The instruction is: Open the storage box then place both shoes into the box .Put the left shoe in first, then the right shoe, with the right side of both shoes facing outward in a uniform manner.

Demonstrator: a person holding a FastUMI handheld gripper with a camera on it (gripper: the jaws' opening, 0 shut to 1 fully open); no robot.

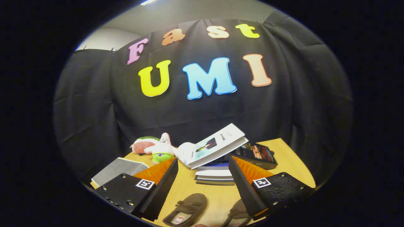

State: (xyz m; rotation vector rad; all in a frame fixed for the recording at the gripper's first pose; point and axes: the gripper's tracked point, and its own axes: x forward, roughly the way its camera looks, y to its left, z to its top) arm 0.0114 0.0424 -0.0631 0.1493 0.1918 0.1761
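Gripper [203,186]: released, fingers spread wide, gripping nothing, raised above the bench and tilted down toward the two shoes.
First shoe, a brown suede slipper with a pale insole label [186,210]: flat on the bench between the fingers, closer to the left-hand one, sole down, opening up; no contact with either finger.
Second brown suede slipper [237,212]: partly hidden behind the right-hand finger, just beside the first, lying roughly parallel; left or right foot of either not possible to tell.
Reason for pose (judgement): wide spread and high hover suit lining up over the pair or scanning for the box, not a grasp under way.
Storage box: not identifiable among the things here; probably still to be opened, so task judged at its start.
Stack of books with white and blue covers [215,174]: beyond the fingers, mid-bench, topped by a tilted white softcover book [217,145] propped on the pile.
Dark printed carton [256,154]: right of the stack, lying flat.
Grey cloth-covered notebook [118,170]: behind the left-hand finger, at the bench edge.
Pink and green plush toys [154,147]: far side of the bench, slumped against the wall cloth, well clear of the shoes.
Bench, light yellowish wood, smooth [292,164]: cluttered at the back, open around the shoes.
Room: black draped cloth wall behind; pale ceiling and a strip light above.
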